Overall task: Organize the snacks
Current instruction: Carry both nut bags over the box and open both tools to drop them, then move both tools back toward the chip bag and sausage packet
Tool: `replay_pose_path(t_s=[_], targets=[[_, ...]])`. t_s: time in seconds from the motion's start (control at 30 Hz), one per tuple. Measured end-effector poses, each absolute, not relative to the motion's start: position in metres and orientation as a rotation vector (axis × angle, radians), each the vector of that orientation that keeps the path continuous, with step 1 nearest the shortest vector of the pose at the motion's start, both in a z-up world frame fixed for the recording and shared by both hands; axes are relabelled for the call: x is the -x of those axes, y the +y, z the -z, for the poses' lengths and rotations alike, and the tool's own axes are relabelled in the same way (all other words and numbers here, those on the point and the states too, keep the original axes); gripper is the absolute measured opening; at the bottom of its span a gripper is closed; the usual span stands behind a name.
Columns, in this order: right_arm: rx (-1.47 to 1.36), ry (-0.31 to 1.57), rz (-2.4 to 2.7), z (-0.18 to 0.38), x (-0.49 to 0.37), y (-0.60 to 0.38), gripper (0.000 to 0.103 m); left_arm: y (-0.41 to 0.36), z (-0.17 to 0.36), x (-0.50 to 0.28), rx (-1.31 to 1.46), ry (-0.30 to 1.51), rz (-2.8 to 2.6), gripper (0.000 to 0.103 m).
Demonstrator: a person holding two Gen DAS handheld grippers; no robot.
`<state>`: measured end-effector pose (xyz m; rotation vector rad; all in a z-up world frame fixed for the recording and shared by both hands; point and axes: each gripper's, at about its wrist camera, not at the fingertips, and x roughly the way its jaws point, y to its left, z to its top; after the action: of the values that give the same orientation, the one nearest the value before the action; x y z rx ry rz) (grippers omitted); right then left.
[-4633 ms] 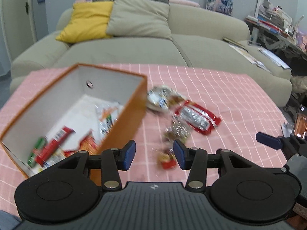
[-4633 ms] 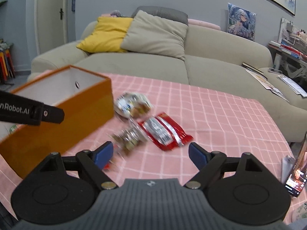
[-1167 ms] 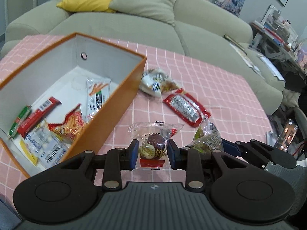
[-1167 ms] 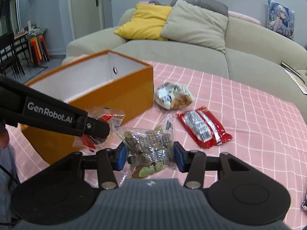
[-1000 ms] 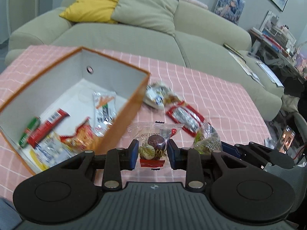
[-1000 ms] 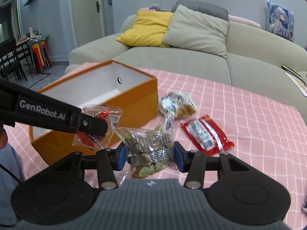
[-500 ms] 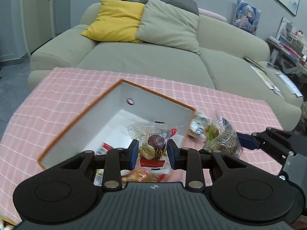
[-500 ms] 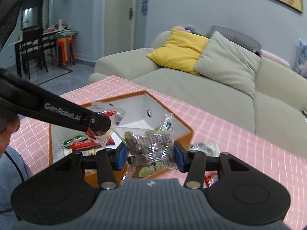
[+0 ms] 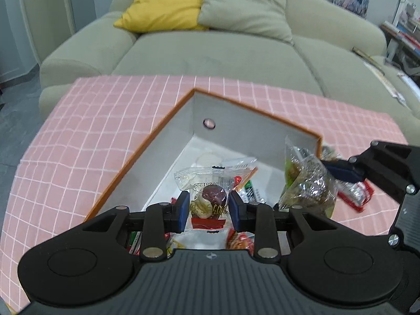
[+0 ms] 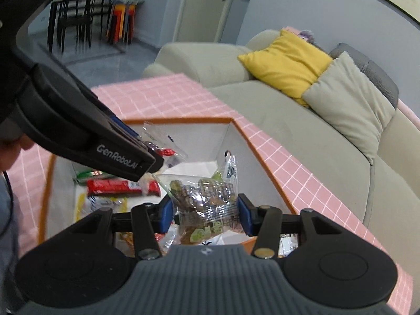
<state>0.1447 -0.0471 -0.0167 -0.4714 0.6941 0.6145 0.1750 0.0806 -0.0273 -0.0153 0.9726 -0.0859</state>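
left wrist view: left gripper (image 9: 209, 207) pitched steeply down over the orange box (image 9: 147, 147), fingers nearly closed, pads clamped on both sides of a clear snack packet (image 9: 210, 199) w/ a dark round piece inside. packet hangs above the box interior, near side. right gripper (image 9: 341, 172) comes in from the right edge, blue pad against a crinkly clear snack bag (image 9: 307, 183) at the box's right wall. right wrist view: right gripper (image 10: 204, 214) angled down, pads pinching that bag (image 10: 204, 199) on both sides, over the box's near-right corner. red bar wrapper (image 10: 115, 186) + other packets on box floor. box sits on pink checked cloth (image 9: 78, 141); sofa (image 9: 236, 52) far side.
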Motion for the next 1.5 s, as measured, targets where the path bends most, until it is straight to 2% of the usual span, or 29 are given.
replay_pose_path(t_s=[0.53, 1.03, 1.2, 1.37, 1.5], targets=[[0.573, 0.888, -0.61, 0.071, -0.19, -0.023, 0.048, 0.096, 0.083, -0.207, 0.017, 1.119, 0.074, 0.035], [0.622, 0.919, -0.618, 0.084, -0.2, -0.013, 0.051, 0.096, 0.097, -0.211, -0.002, 1.173, 0.055, 0.037], [0.625, 0.905, -0.612, 0.074, -0.2, -0.014, 0.064, 0.095, 0.09, -0.208, -0.014, 1.164, 0.043, 0.038], [0.607, 0.894, -0.593, 0.063, -0.199, -0.018, 0.074, 0.09, 0.073, -0.201, -0.036, 1.124, 0.041, 0.052], [0.572, 0.865, -0.575, 0.049, -0.195, -0.024, 0.08, 0.088, 0.056, -0.195, -0.041, 1.08, 0.025, 0.055]])
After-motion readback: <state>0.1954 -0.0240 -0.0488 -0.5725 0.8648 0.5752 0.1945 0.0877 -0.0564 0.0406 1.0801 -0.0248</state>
